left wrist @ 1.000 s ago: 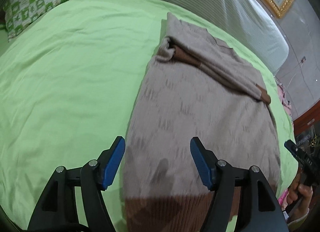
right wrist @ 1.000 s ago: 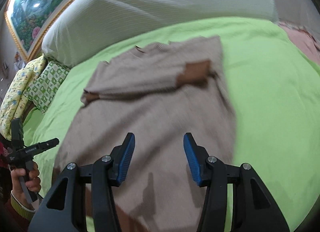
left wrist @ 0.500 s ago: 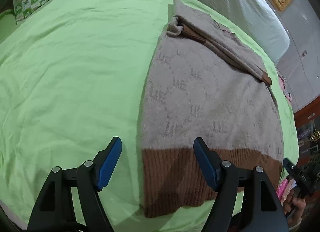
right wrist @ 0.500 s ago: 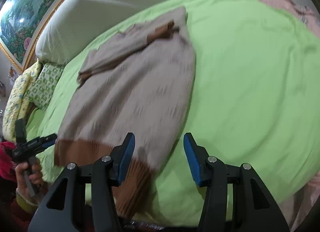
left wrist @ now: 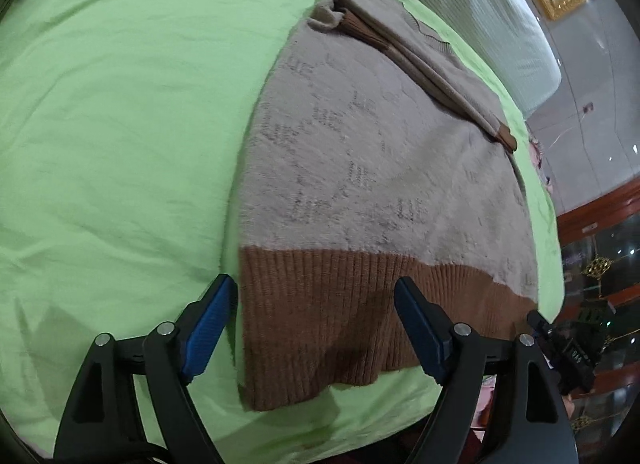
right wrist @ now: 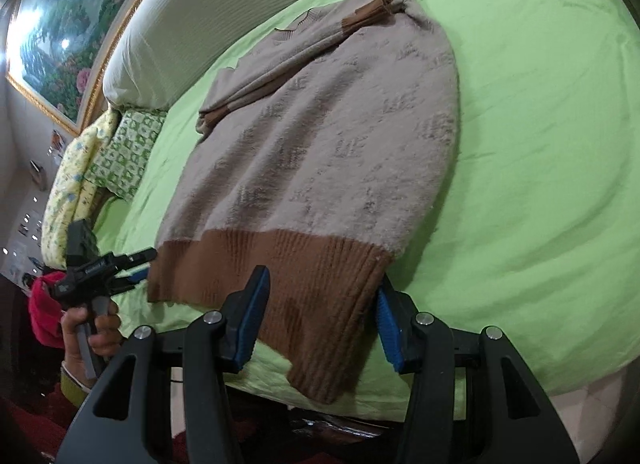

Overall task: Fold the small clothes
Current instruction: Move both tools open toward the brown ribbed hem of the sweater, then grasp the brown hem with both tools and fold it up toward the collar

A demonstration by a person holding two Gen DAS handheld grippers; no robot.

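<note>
beige knit sweater (left wrist: pixel 372 152) with brown ribbed hem lies flat, both sleeves folded across its chest.

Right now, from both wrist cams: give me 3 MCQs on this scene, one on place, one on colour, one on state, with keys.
1. Where does the sweater lie?
A. on the green bedsheet
B. on a wooden floor
C. draped across the pillow

2. What colour is the ribbed hem band?
A. blue
B. brown
C. white

3. How do the two grippers stand?
A. both clamped on the hem
B. one shut, one open
C. both open, holding nothing

Key:
1 A, the sheet shows on both sides of the knit.
2 B, brown ribbing runs along the near edge below the beige body.
3 C, the left gripper and right gripper each show blue pads spread wide apart, with the hem seen between them.
</note>
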